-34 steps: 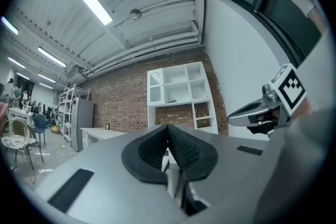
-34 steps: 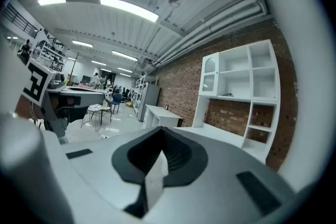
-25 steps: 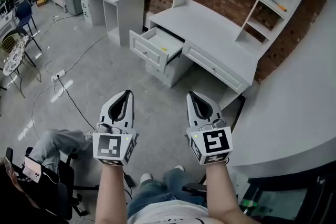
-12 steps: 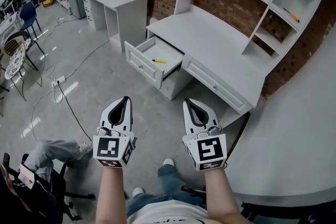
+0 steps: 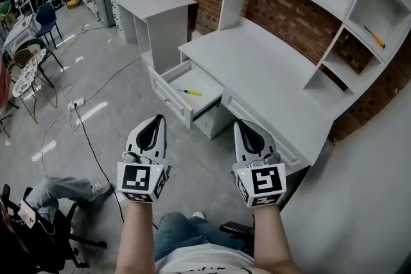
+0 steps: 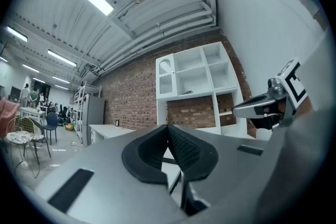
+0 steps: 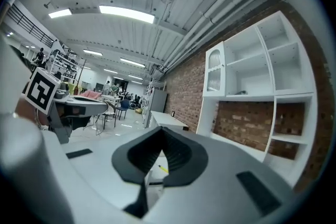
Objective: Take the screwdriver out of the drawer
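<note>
The yellow-handled screwdriver lies inside the open drawer at the left end of the white desk, well apart from both grippers, which are held side by side over the grey floor in front of it. The left gripper and the right gripper each have their jaws pressed together with nothing between them. Each cube facing the person carries a black-and-white square marker pattern.
</note>
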The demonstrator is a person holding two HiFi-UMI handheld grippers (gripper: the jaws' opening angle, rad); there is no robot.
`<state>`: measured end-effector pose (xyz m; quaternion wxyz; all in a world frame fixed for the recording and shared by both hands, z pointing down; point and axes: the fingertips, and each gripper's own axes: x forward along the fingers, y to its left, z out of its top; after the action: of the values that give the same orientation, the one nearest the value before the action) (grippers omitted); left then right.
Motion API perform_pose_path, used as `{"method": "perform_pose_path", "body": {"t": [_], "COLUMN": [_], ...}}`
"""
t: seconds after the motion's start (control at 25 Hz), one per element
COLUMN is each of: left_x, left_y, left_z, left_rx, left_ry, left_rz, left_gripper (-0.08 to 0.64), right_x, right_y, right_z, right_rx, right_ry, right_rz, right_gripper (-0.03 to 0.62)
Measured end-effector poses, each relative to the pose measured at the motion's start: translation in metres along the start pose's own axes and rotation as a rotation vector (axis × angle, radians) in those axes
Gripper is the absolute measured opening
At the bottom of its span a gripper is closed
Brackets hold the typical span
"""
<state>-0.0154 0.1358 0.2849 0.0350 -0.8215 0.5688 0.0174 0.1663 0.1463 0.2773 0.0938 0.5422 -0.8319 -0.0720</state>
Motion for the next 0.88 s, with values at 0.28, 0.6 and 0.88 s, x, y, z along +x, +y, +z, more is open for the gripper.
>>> {"method": "perform_pose_path", "body": {"t": [0.28, 0.6, 0.88], "left_x": [0.037, 0.106, 0.197], "left_y": [0.006, 0.046, 0.116], "left_z": [-0.012, -0.036, -0.061], "left_rx": [0.007, -0.007, -0.017], "left_ry": [0.020, 0.042, 0.077], "left_rz": [0.022, 0.017, 0.010], "left_gripper": [0.014, 0.014, 0.014], "right_x": [0.036, 0.108, 0.224], "right_y": [-0.013, -0.034, -0.050], "right_z": [-0.018, -0.037, -0.046], "right_rx": [0.014, 0.013, 0.038], "right_ry": [0.006, 0.039, 0.061], "right_rz": [0.043, 0.035, 0.020], "right_gripper": [0.011, 0.011, 0.011]}}
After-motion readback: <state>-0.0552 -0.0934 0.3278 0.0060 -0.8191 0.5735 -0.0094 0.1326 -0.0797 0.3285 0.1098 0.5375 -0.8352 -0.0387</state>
